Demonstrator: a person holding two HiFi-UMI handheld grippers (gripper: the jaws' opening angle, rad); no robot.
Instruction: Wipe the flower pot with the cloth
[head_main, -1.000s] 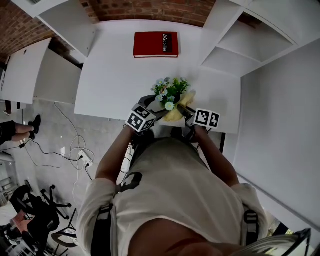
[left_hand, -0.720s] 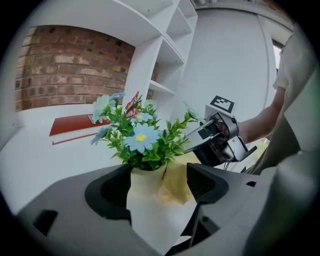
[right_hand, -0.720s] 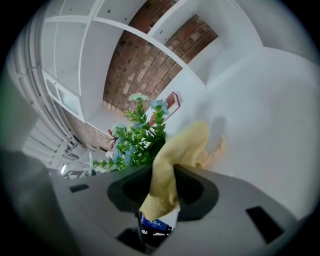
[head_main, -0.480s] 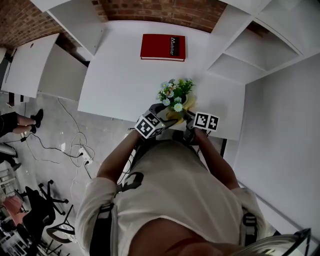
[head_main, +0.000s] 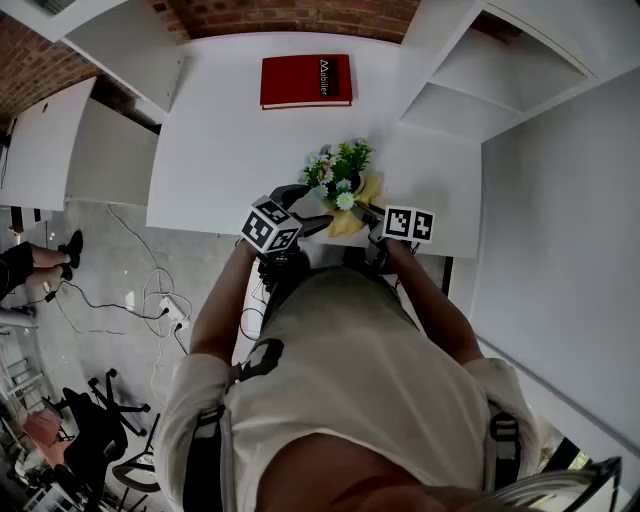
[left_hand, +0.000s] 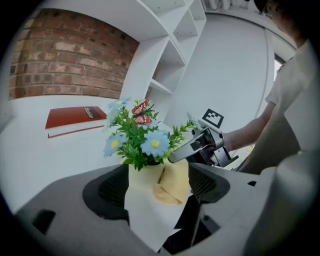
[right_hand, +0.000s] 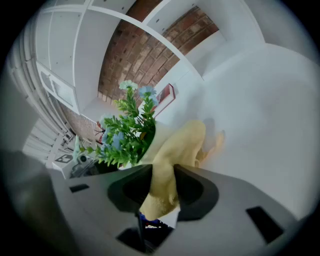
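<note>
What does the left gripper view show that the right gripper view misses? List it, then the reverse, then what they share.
Left only: the flower pot between its own jaws, the right claw reaching in, the person's sleeve. Right only: the cloth clamped between its own jaws. Both: the pot, its flowers, the cloth, the red book, the brick wall.

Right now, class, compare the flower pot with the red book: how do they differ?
The flower pot stands upright, gripped by the left gripper; the red book lies flat, untouched. The flower pot is pale cream, near the white table's front edge; the red book, near its far edge. Both are over that table.
</note>
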